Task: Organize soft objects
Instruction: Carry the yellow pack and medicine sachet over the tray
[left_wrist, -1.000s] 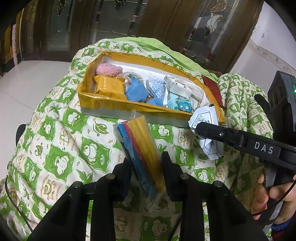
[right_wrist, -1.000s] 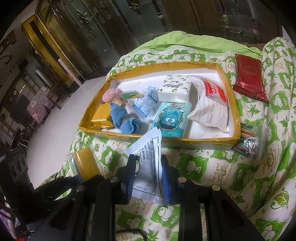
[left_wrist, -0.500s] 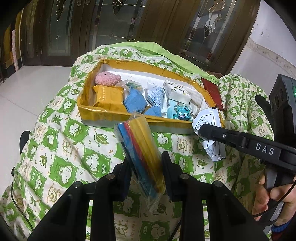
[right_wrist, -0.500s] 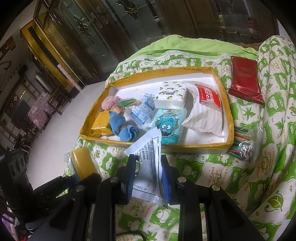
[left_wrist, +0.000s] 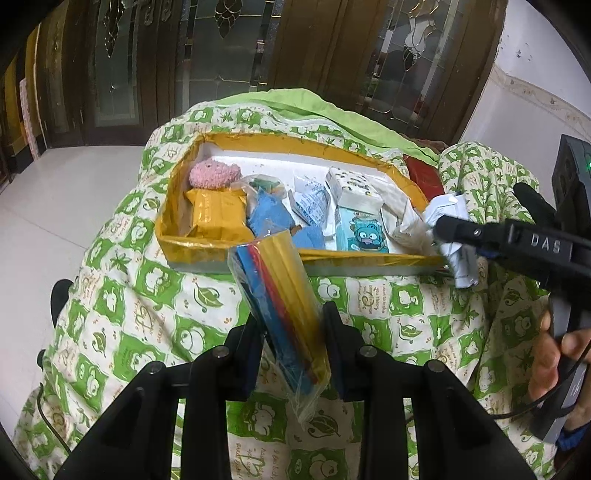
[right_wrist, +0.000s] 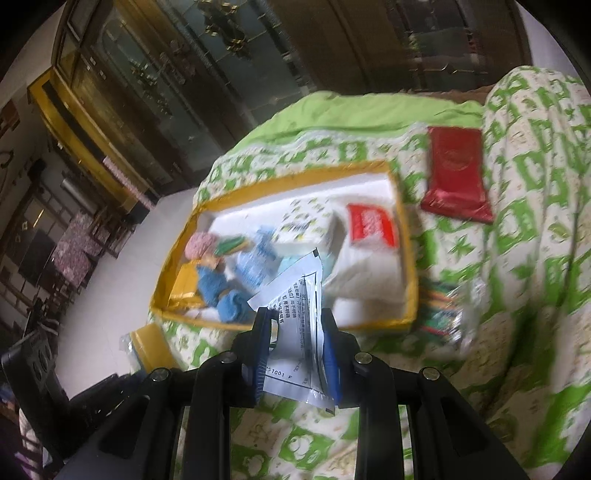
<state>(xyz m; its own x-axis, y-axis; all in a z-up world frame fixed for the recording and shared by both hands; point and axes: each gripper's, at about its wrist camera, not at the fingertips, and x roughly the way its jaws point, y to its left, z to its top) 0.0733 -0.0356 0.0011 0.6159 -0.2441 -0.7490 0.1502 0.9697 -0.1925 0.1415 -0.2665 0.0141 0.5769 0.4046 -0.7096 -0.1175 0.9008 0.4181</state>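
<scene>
A clear bag (left_wrist: 280, 306) stuffed with yellow, red and blue cloths is clamped between the jaws of the left gripper (left_wrist: 291, 354), sticking up and forward toward the near wall of the yellow tray (left_wrist: 369, 260). The bag's crinkly tail is left hanging below the fingers. Over on the other side, a white printed packet (right_wrist: 297, 332) is pinched tight by the right gripper (right_wrist: 295, 354), held just above the tray's near edge, right by the blue sock (right_wrist: 221, 295) and the white pack with a red label (right_wrist: 369, 254). The tray is parked on a green-and-white frog quilt (left_wrist: 147, 314) and is already loaded with soft stuff. A red pouch (right_wrist: 456, 177) is left lying on the quilt just past the tray's far right corner. Both grippers are angled downward toward the tray, and the right one's handle is wrapped by a hand (left_wrist: 554, 354) at the frame edge
</scene>
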